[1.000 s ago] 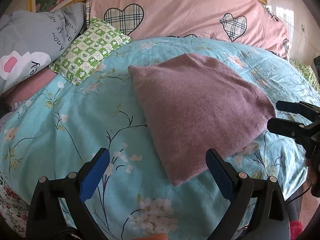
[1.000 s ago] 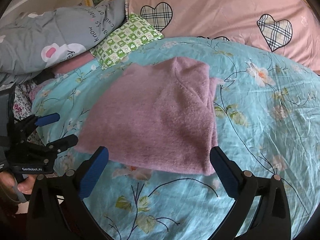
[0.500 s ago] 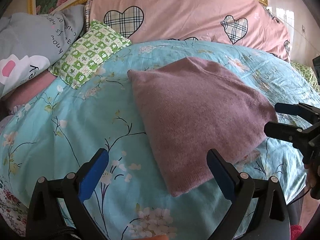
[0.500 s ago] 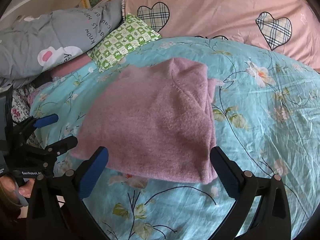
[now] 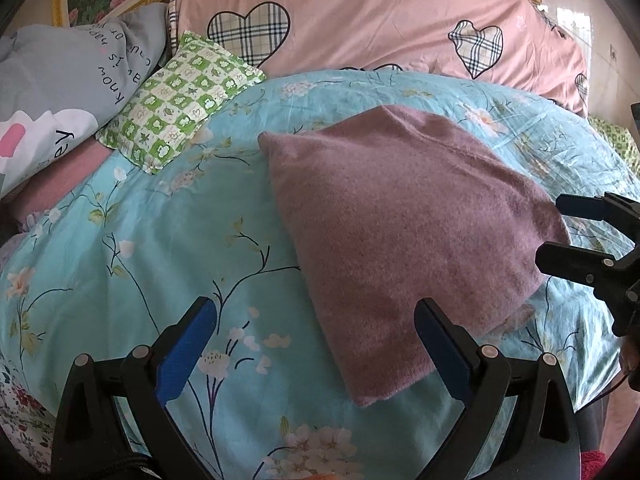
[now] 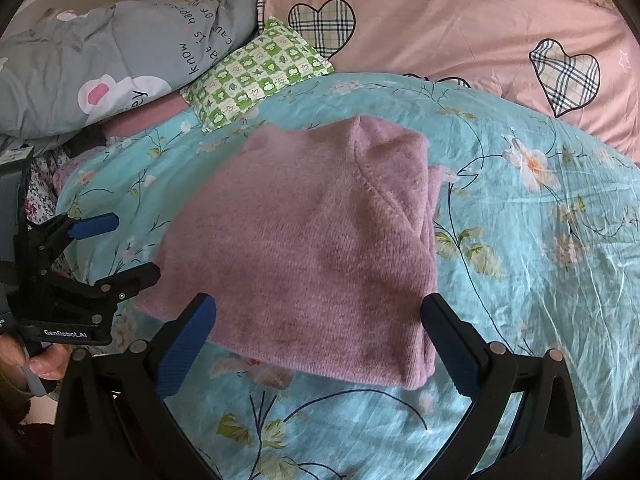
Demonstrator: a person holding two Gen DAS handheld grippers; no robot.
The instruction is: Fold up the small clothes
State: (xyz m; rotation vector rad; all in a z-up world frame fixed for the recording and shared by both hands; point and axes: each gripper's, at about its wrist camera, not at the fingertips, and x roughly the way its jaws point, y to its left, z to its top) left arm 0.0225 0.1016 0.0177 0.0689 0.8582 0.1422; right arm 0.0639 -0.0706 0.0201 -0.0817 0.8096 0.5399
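A mauve knitted garment (image 5: 400, 224) lies folded into a rough square on the turquoise floral bedspread (image 5: 160, 248); it also shows in the right wrist view (image 6: 316, 240). My left gripper (image 5: 316, 340) is open and empty, held above the garment's near-left corner. My right gripper (image 6: 318, 340) is open and empty, above the garment's near edge. Each gripper shows in the other's view, the right one (image 5: 576, 232) beside the garment's right corner, the left one (image 6: 116, 244) beside its left edge. Neither touches the cloth.
A green checked cushion (image 5: 176, 96), a grey printed pillow (image 5: 60, 92) and a pink quilt with plaid hearts (image 5: 360, 20) lie at the head of the bed. The bedspread drops away at the near edge. A hand (image 6: 44, 364) holds the left gripper.
Both grippers have drawn back slightly from the garment and stay open. The garment lies as before.
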